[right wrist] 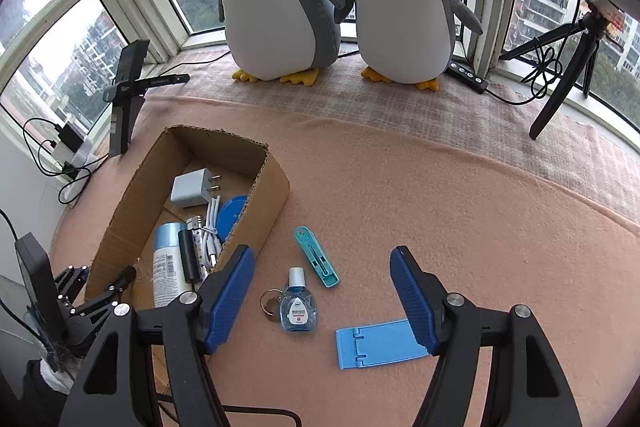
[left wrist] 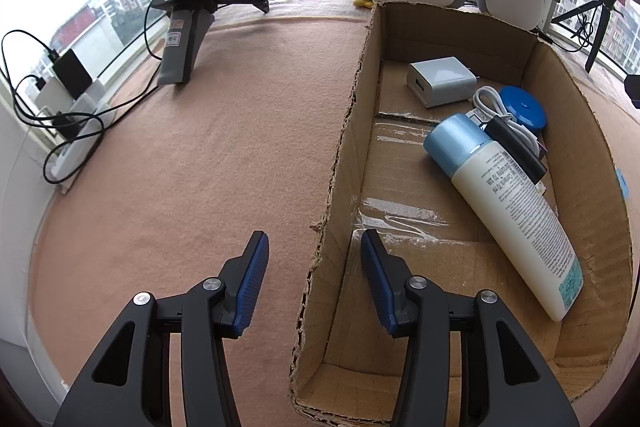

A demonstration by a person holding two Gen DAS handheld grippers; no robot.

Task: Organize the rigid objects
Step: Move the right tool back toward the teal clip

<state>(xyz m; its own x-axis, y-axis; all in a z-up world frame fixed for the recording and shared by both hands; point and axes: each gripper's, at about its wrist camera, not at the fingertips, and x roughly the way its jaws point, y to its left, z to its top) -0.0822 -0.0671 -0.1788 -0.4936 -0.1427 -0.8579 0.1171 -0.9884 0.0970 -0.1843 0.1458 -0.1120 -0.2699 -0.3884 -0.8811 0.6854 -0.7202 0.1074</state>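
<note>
The cardboard box [right wrist: 264, 195] already holds a bottle [right wrist: 166, 267] and charger [right wrist: 190, 191]. Just right of it on the blanket lie eye drops [right wrist: 298, 309], a teal case [right wrist: 316, 255] and a blue stand [right wrist: 376, 347], apparently waiting to be boxed. The right gripper [right wrist: 322, 301] hovers spread above them; the left gripper [left wrist: 314, 287], also spread, straddles the box wall.

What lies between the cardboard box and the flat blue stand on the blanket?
In the right wrist view, between the cardboard box and the flat blue stand lie a teal case, an eye-drop bottle and a metal ring.
</note>
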